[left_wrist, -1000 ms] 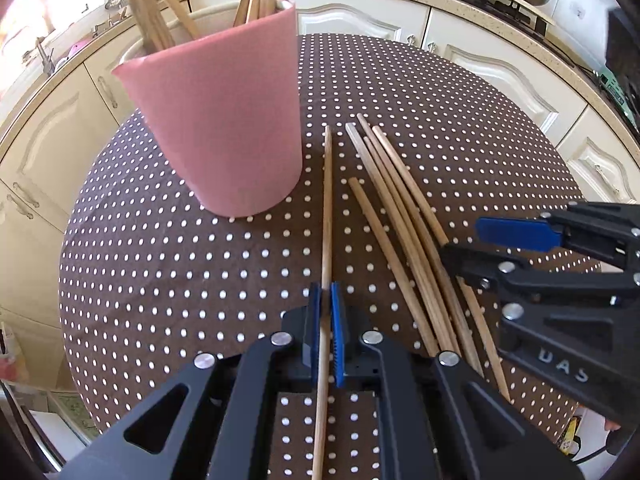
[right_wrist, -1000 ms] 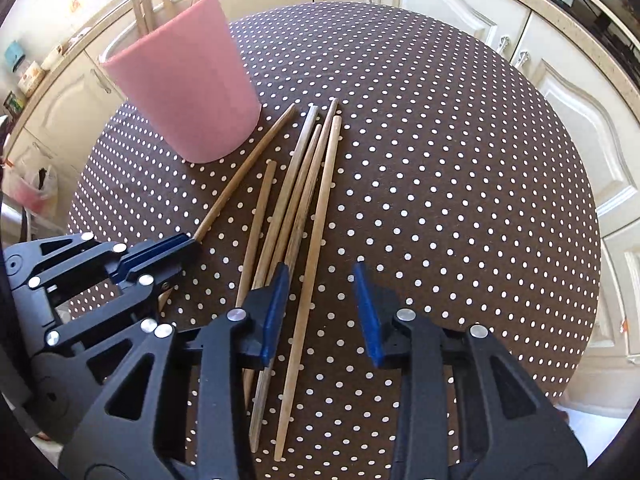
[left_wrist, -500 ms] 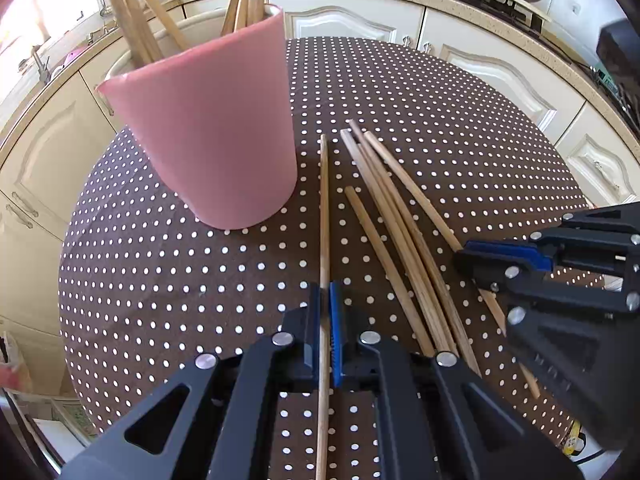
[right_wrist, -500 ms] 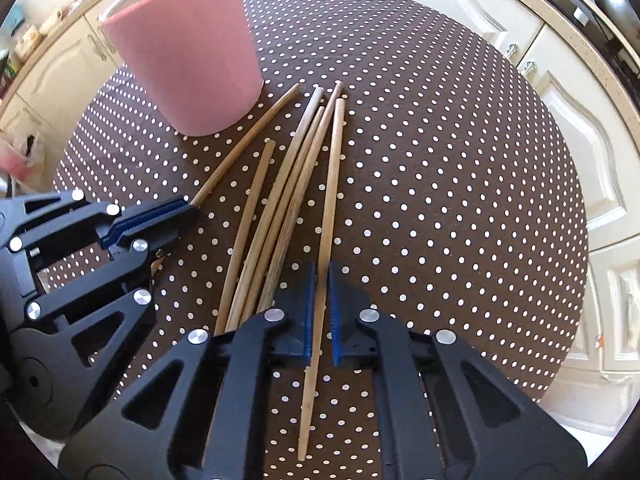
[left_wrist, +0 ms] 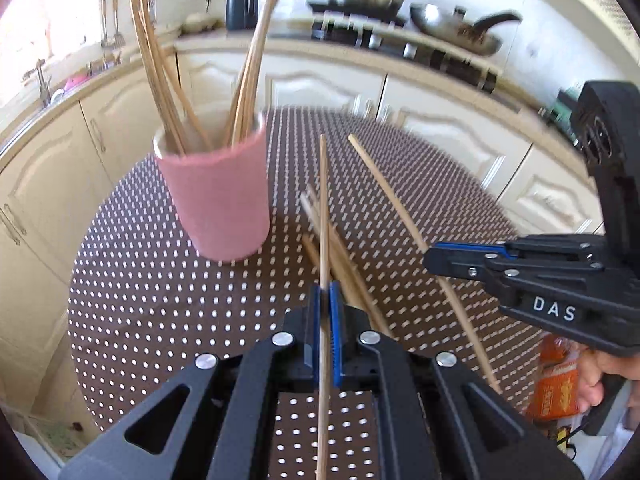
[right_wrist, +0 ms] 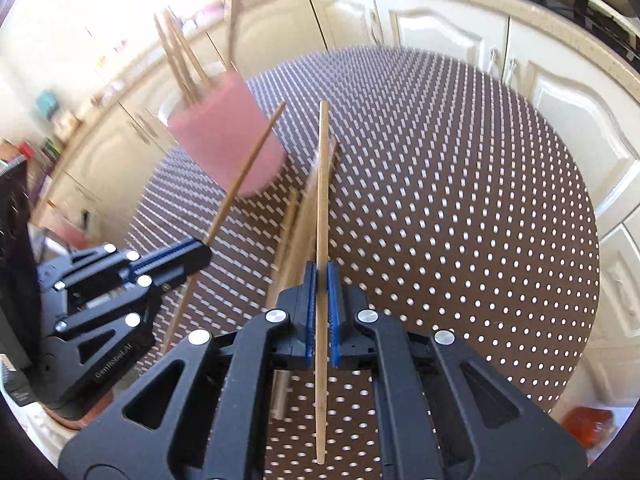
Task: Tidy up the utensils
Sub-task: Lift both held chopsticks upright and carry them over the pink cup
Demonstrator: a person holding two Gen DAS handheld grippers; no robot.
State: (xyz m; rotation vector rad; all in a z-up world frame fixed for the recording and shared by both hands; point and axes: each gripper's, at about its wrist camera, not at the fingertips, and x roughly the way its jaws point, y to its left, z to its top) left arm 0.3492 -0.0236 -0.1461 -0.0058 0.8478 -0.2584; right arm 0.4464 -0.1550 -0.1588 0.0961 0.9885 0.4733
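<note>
On a dotted table (left_wrist: pixel 160 300), a pink cup (left_wrist: pixel 216 200) stands at centre left. The left gripper (left_wrist: pixel 325 300) pinches one chopstick (left_wrist: pixel 323 208). The right gripper (right_wrist: pixel 319 276) pinches another stick (right_wrist: pixel 322 184).

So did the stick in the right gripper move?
Yes. The right gripper lifted its chopstick up off the dotted tablecloth, away from the chopsticks lying there.

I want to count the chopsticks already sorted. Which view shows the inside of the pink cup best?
The left wrist view: the pink cup stands upright, its open rim and the chopsticks in it fairly sharp. In the right wrist view the cup is motion-blurred, partly crossed by a held chopstick.
</note>
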